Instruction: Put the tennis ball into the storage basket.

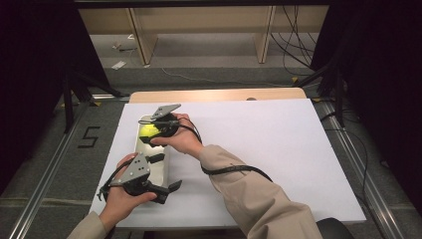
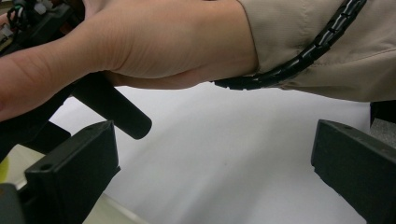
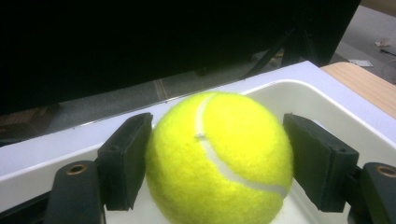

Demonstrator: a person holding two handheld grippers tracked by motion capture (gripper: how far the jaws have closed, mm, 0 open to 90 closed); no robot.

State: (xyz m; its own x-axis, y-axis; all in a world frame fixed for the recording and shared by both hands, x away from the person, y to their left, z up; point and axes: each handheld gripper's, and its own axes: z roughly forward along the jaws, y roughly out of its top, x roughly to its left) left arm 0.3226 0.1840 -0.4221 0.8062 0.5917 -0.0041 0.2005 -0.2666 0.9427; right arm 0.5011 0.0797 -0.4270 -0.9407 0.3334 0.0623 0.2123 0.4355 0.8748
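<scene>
Item: tennis ball (image 3: 219, 158), yellow, clamped between the pads of the right tool (image 3: 217, 163), held inside the far end of the white tray (image 3: 322, 100) (low, so a release would probably keep it inside). Left tool (image 2: 210, 177): jaws wide apart, nothing between them, parked over the white worktop (image 1: 259, 144) beside the tray's near end, likely standing by

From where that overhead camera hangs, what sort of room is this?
Probably a lab or workshop set up for recording. A white-covered table stands between metal floor rails, loose cables trail on the floor, and dark curtains hang at the sides.
</scene>
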